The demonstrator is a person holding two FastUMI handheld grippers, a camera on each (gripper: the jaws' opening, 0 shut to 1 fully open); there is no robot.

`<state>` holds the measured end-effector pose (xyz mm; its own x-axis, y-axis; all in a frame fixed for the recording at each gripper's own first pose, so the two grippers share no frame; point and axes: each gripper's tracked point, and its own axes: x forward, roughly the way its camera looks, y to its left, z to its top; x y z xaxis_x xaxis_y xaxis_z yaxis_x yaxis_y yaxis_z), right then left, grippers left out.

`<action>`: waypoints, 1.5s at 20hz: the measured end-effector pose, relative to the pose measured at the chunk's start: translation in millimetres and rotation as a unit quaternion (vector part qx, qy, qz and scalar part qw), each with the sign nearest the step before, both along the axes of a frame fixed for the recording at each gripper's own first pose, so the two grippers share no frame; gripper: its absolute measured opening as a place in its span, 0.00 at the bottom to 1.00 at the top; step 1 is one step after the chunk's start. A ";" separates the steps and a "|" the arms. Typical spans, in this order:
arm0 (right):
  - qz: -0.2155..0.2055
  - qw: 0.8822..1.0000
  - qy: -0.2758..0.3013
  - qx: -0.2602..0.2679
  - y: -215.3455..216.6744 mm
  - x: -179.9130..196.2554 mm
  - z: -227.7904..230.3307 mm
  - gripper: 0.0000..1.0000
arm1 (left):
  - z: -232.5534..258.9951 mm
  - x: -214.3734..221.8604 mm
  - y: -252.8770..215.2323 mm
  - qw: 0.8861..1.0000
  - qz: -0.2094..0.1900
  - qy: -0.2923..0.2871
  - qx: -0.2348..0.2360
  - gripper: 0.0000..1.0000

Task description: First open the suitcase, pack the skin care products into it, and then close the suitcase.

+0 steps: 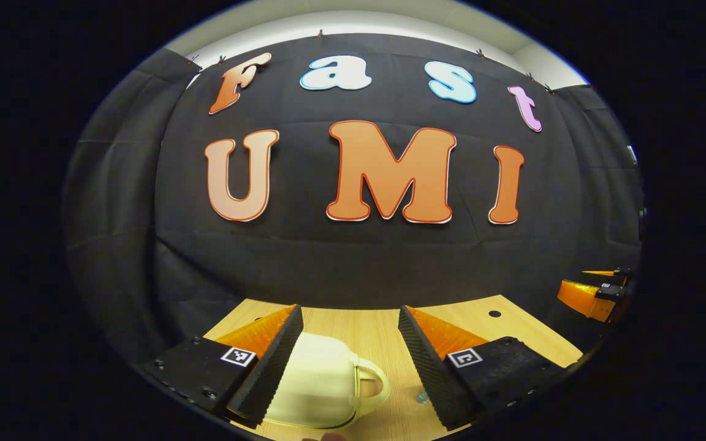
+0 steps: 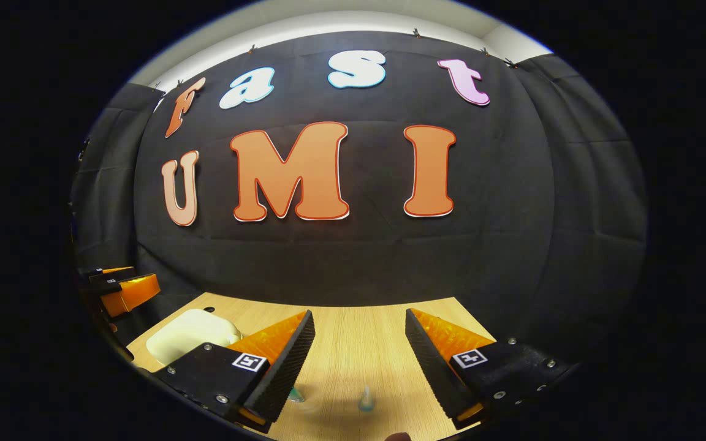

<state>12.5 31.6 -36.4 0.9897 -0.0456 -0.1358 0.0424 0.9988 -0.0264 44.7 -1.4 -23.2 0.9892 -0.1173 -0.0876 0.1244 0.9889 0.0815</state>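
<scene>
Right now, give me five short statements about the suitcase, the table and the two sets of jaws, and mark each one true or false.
1. The cream suitcase lies shut on the wooden table. True.
2. The left gripper is clamped on the suitcase handle. False: its jaws stand wide apart, and the handle lies between them, untouched.
3. The right gripper stands open over bare table. True.
4. A small bottle stands on the table between the right gripper's jaws. True.
5. In the right gripper view the suitcase lies off to the right. False: it lies to the left.
</scene>
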 end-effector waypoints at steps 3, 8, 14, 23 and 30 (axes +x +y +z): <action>0.004 1.000 0.007 0.005 2.8 -1.7 -5.0 0.95 | -2.4 -1.8 0.4 1.000 0.006 -0.005 0.027 0.98; -0.002 1.000 0.025 -0.008 -7.7 -6.9 -18.8 0.95 | -26.5 -1.0 -8.8 0.995 0.007 -0.004 0.099 0.97; -0.024 0.998 0.054 0.002 -32.3 -15.8 -38.4 0.95 | -115.1 0.0 -22.7 0.980 -0.017 0.077 0.184 0.98; -0.064 0.994 0.088 0.016 -68.4 -22.3 -63.2 0.95 | -206.7 -2.8 -27.4 0.915 -0.051 0.132 0.377 0.98; -0.089 0.990 0.105 0.021 -90.6 -18.3 -77.6 0.95 | -244.3 6.1 -27.7 0.854 -0.079 0.155 0.490 0.98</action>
